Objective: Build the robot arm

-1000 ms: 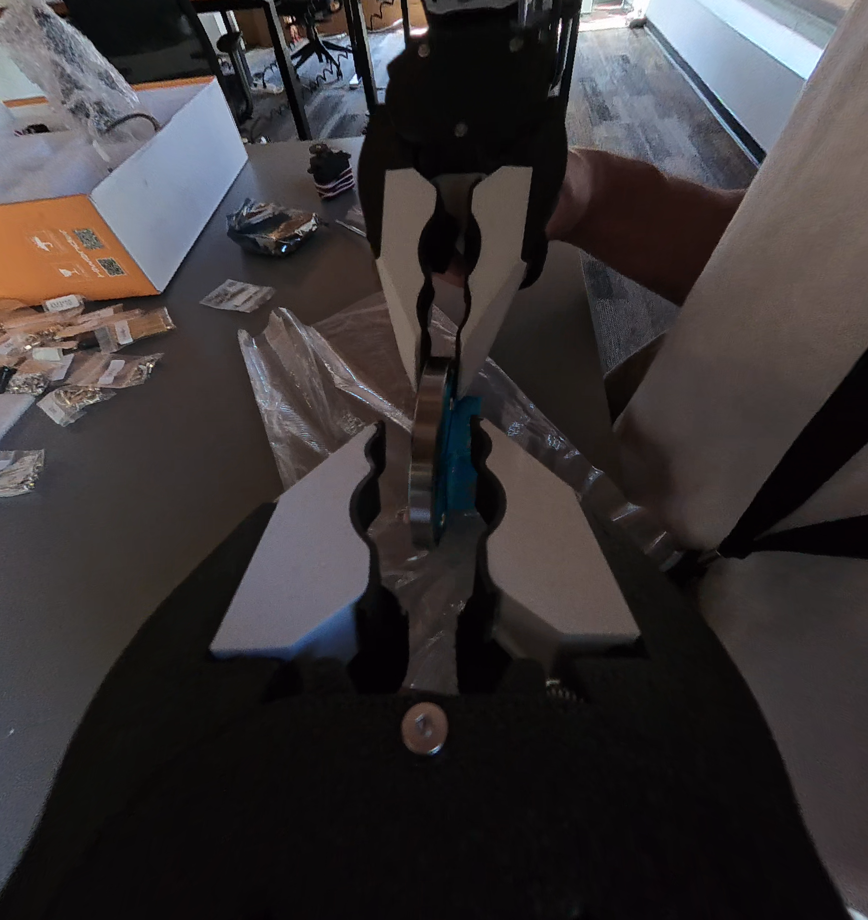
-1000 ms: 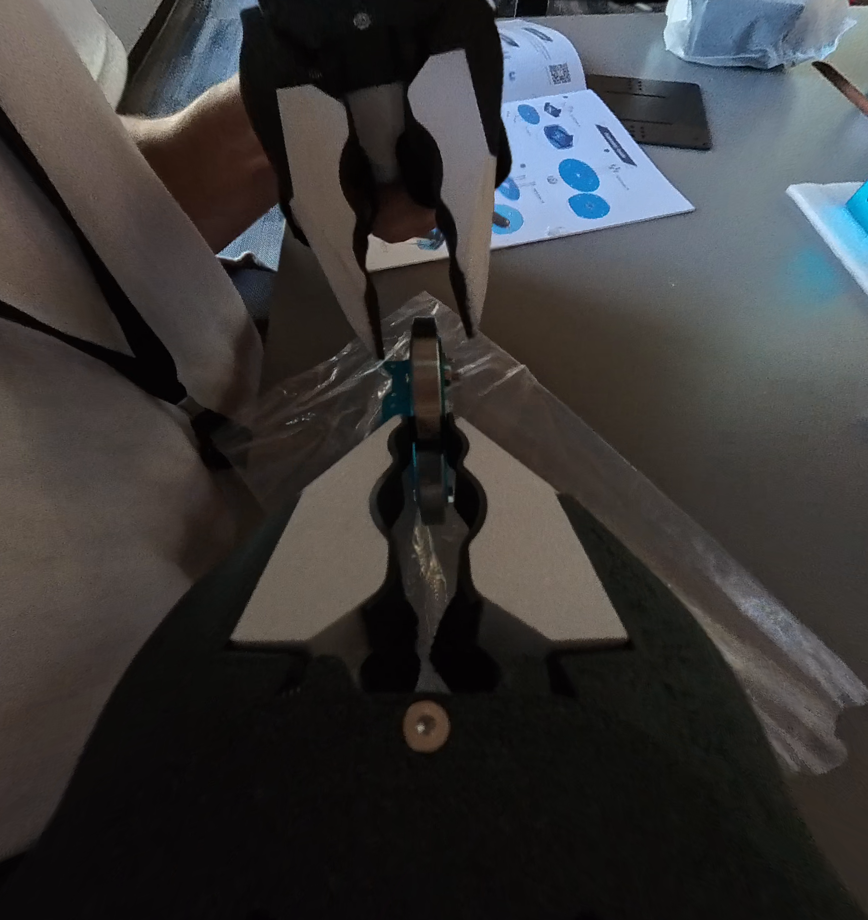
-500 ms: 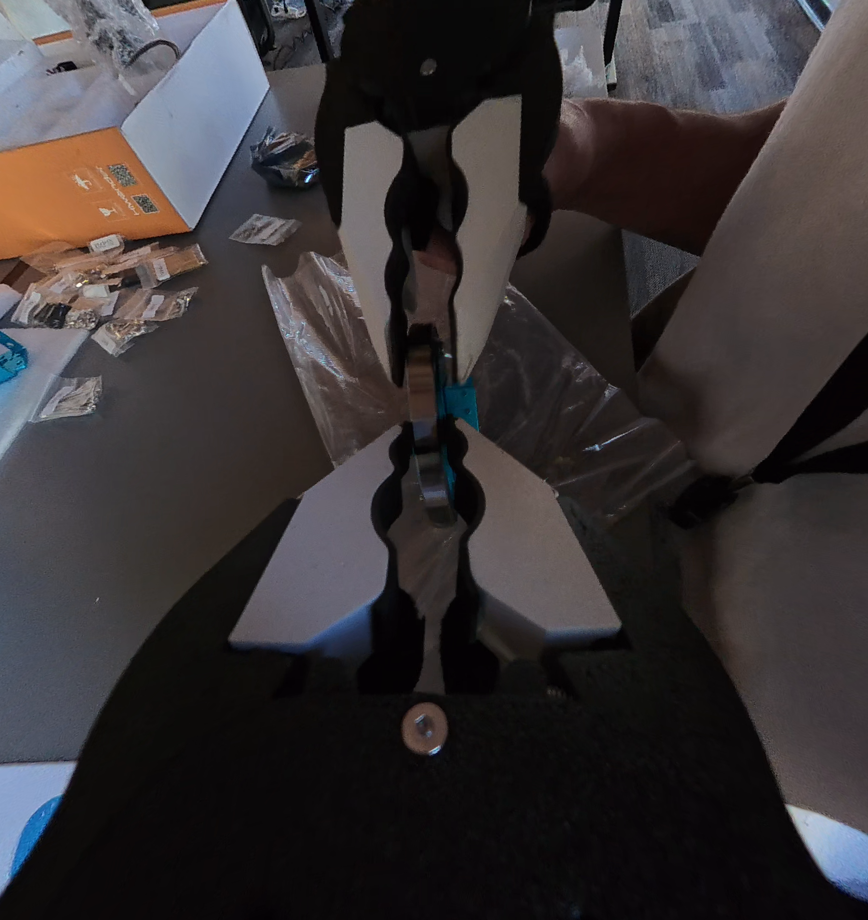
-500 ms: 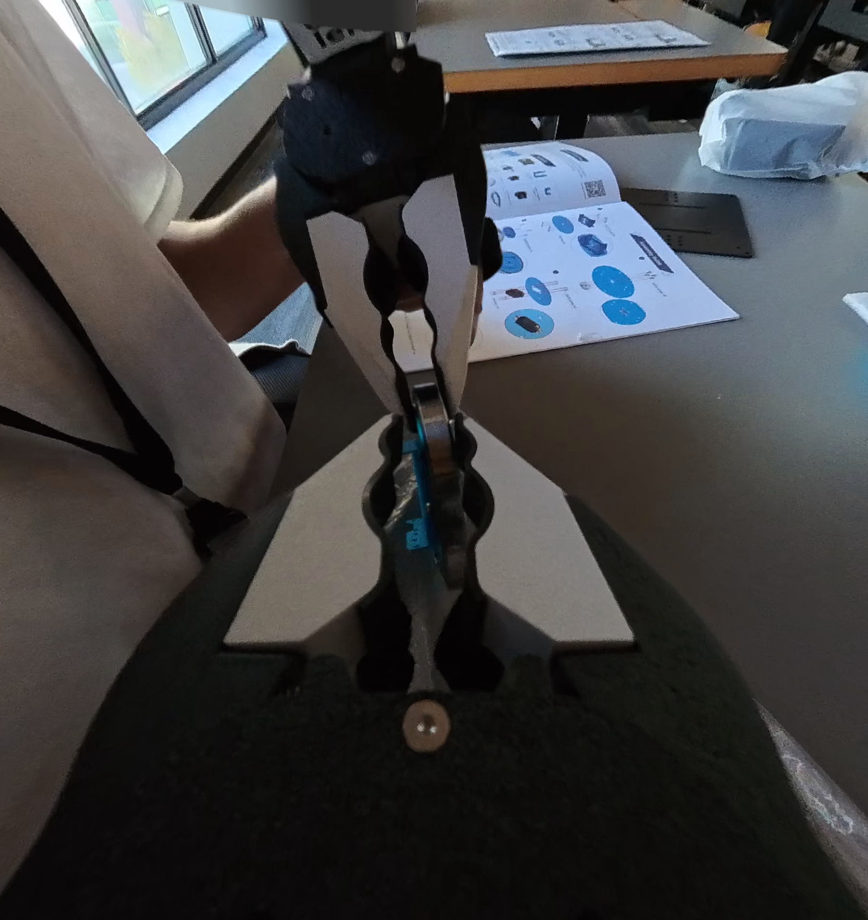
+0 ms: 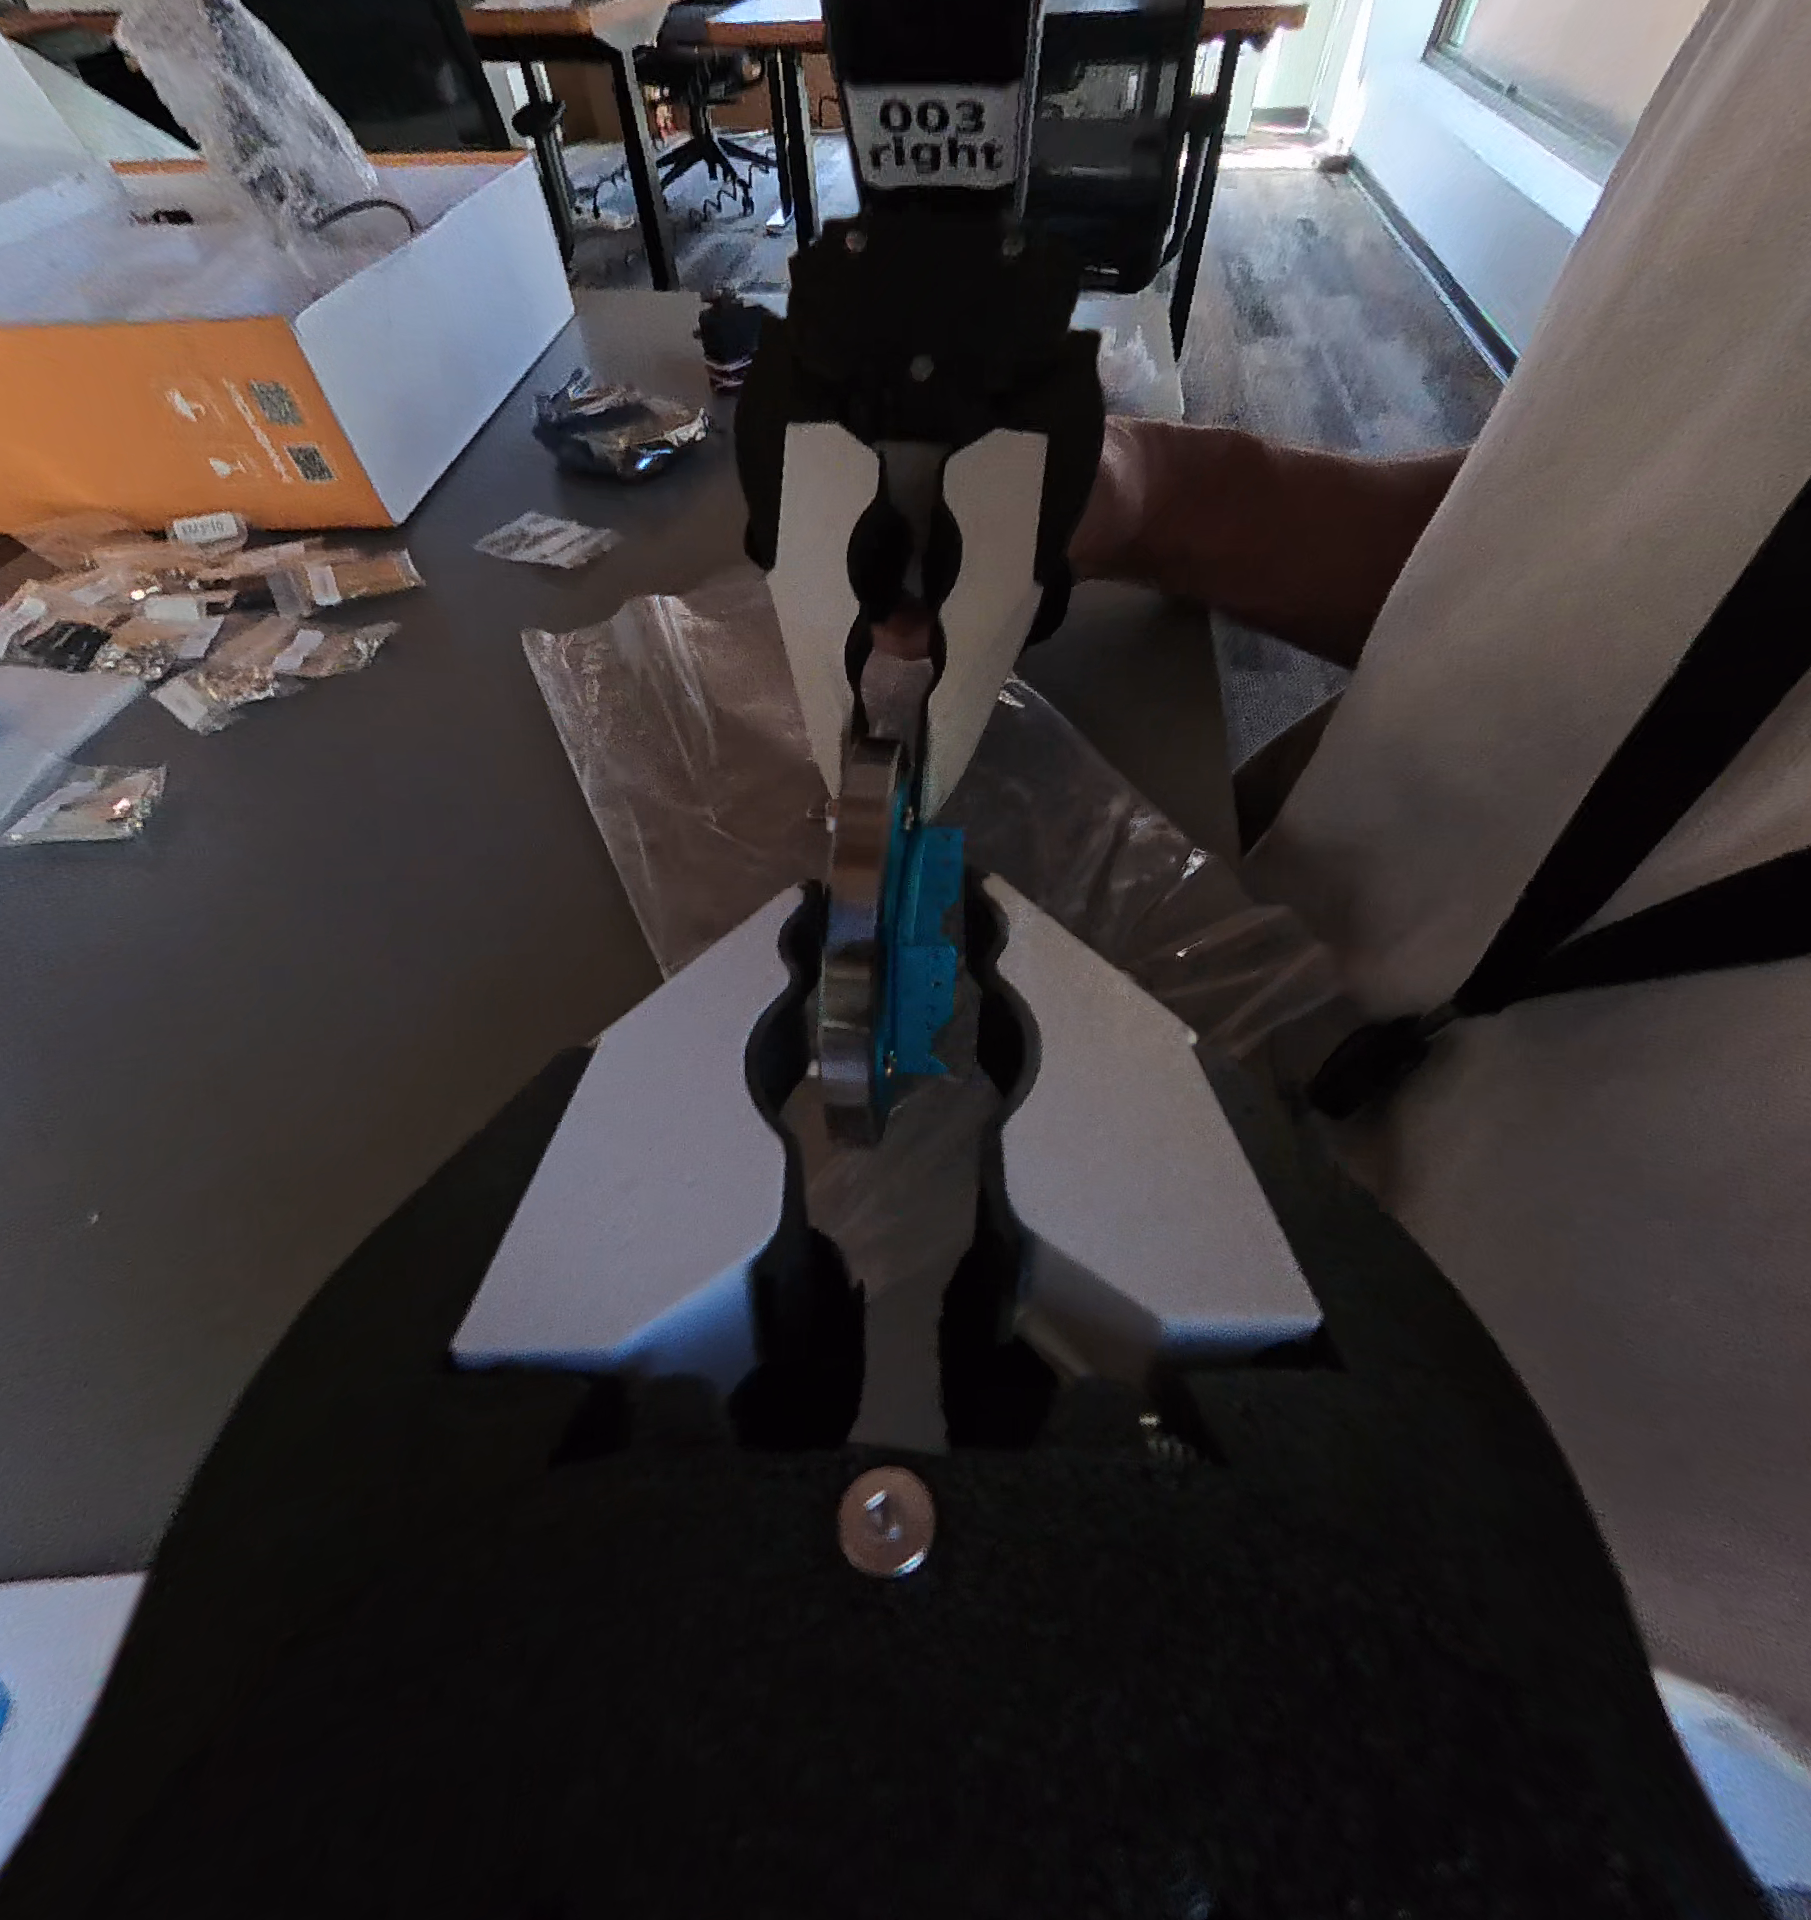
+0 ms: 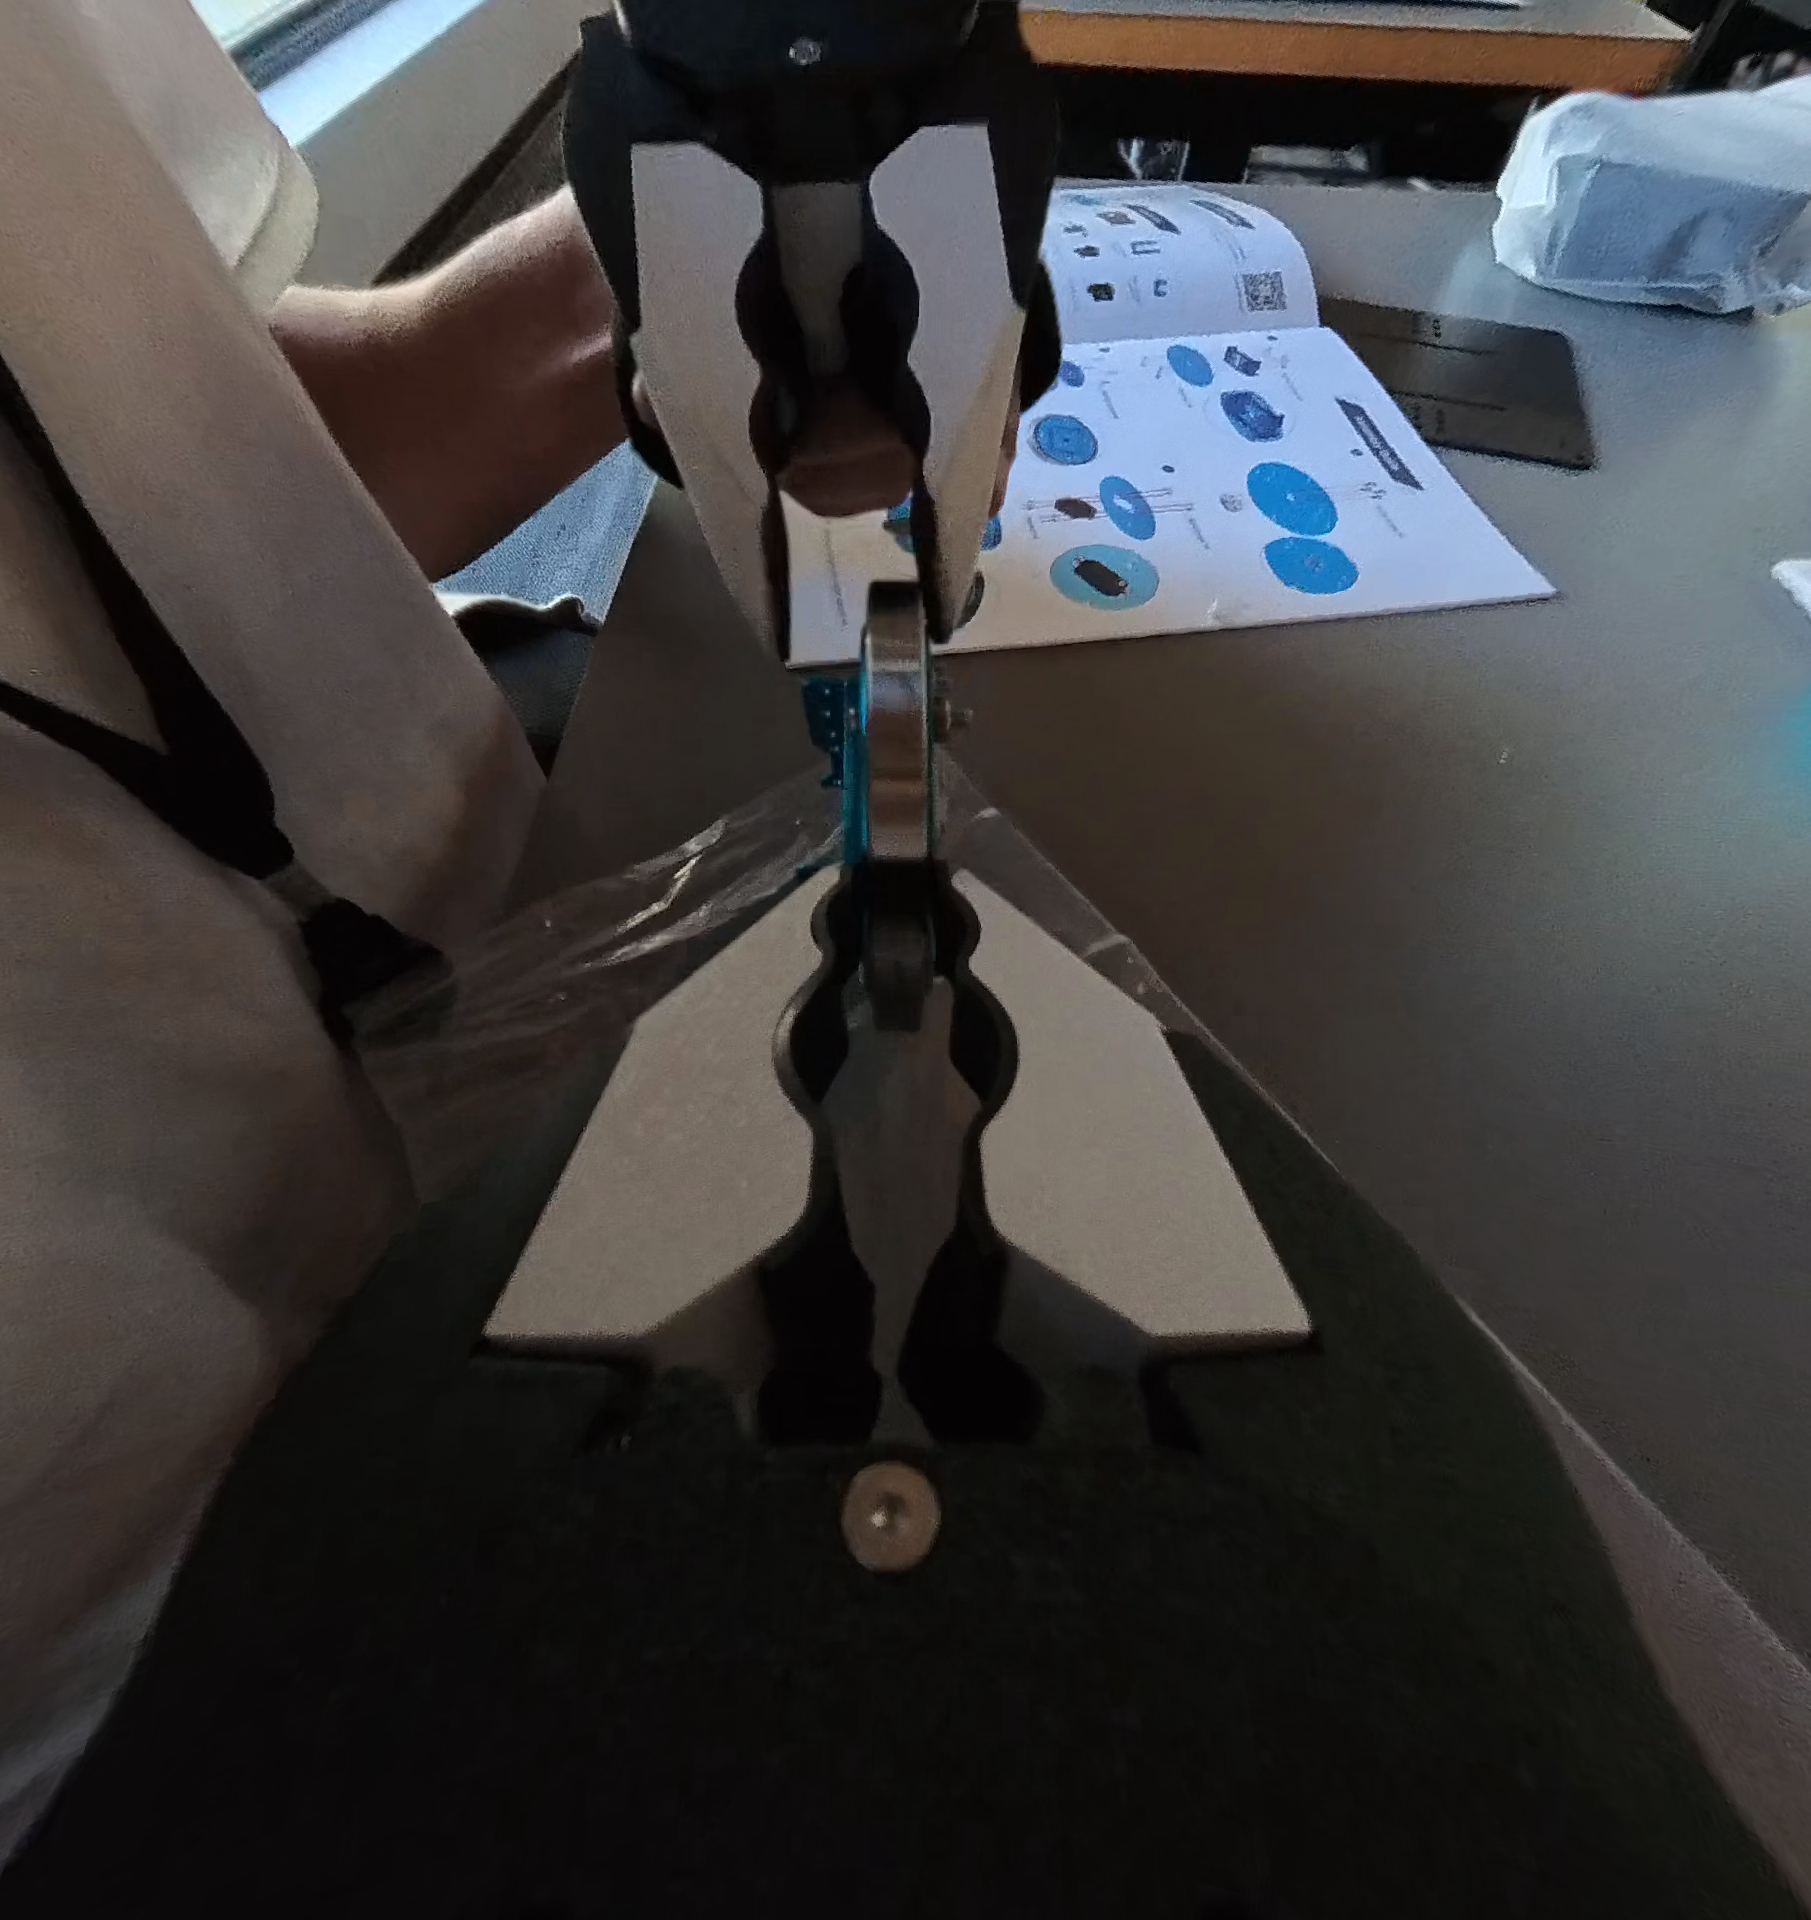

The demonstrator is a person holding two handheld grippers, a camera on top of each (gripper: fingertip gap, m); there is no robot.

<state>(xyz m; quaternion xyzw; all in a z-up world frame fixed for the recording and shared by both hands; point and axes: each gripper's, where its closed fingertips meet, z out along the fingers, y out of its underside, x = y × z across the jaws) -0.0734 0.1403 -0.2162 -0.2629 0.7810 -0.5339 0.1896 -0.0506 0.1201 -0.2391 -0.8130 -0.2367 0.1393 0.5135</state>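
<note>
Office room, grey table [image 5: 257, 1039] with chairs and desks behind; a person in a beige top sits at its edge, forearm [image 5: 1265, 540] reaching in. Big items first: an orange-and-white box [image 5: 288, 395] at far left in the left wrist view, an open instruction booklet [image 6: 1244, 468] and a dark flat plate [image 6: 1472, 395] across the table in the right wrist view. A clear plastic bag [image 5: 672, 748] lies flat under the grippers, small parts packets [image 5: 205, 623] off to the left. Held edge-on above the bag is a metal disc with blue bracket [image 5: 880, 935]. The left gripper [image 5: 885, 997] is narrowed on its near end. The right gripper [image 6: 896, 935] pinches the opposite end, jaws also narrow. Both grip the same part from facing sides, tips nearly meeting, part clear of the table.
</note>
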